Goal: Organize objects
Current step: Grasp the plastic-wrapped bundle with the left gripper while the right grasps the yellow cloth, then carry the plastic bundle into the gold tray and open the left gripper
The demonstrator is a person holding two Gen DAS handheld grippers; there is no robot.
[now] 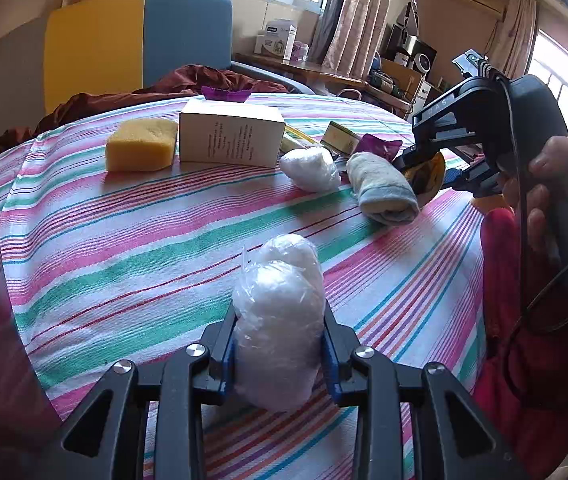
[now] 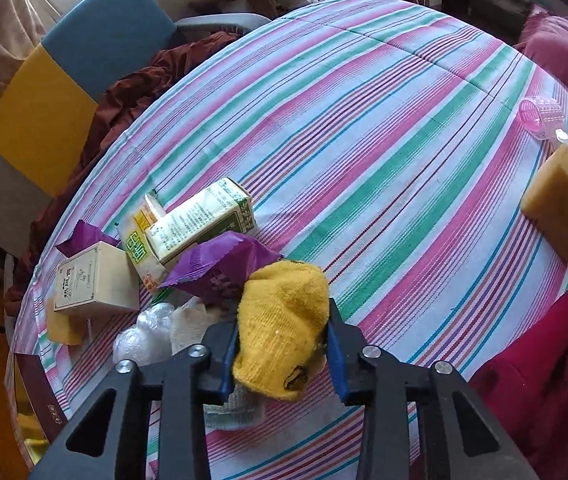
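My left gripper [image 1: 280,332] is shut on a clear plastic bag of white stuffing [image 1: 280,316], held just above the striped tablecloth [image 1: 124,240]. My right gripper [image 2: 282,344] is shut on a rolled yellow sock [image 2: 284,320]; it also shows in the left wrist view [image 1: 423,174], over the far right of the table. On the cloth lie a yellow sponge [image 1: 140,145], a white box [image 1: 230,136], a second white bag [image 1: 311,168] and a rolled grey-white sock [image 1: 383,188].
A green-white carton [image 2: 200,220], purple wrappers [image 2: 220,264], a small cream box [image 2: 92,280] and a snack packet [image 2: 142,240] cluster at the left. A second sponge [image 2: 563,208] and a pink roller [image 2: 539,118] lie at the right edge. A blue-yellow chair [image 1: 132,36] stands behind.
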